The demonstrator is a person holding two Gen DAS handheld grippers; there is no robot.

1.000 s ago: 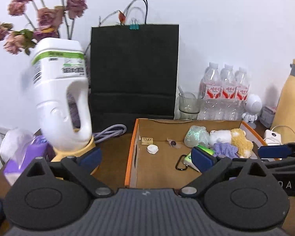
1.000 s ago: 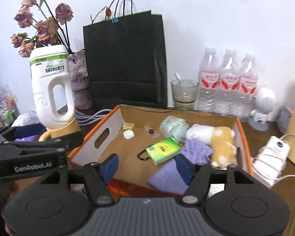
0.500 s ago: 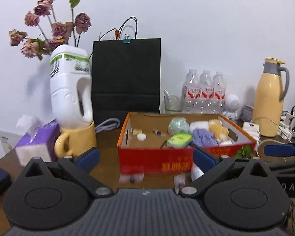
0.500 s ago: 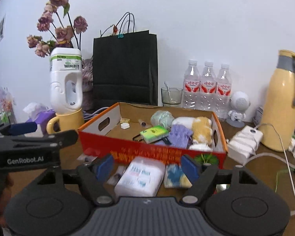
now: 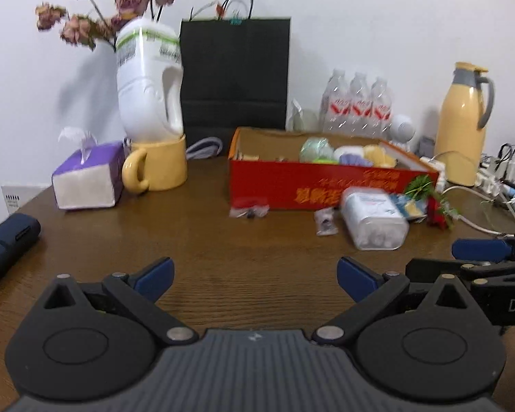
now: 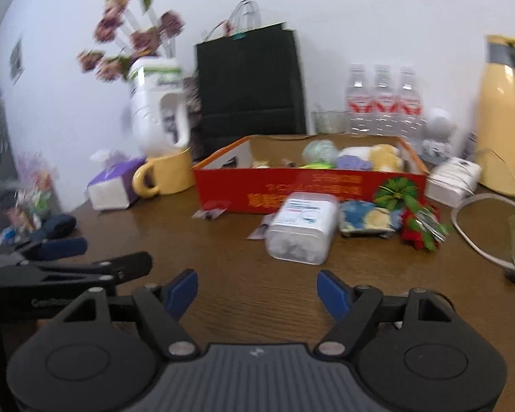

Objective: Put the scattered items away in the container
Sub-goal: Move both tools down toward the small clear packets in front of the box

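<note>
We've got a red box [image 5: 326,185] with orange print, yellow mug [image 5: 161,168], purple-topped tissue pack [image 5: 89,178], brown woodgrain table [image 5: 250,261].

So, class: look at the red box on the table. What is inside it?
Inside the red box: a pale green bundle, a white and yellow plush, a purple cloth and something bright green, mostly hidden. The front wall covers the box floor and anything lying low.

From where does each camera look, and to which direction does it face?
Left wrist: sits on the left gripper, faces the red box across the table; own open fingers show, right gripper's at right edge.
Right wrist: sits on the right gripper, faces the same box; own open fingers show, left gripper's at left.
Shared: box, plastic jar, yellow mug.
</note>
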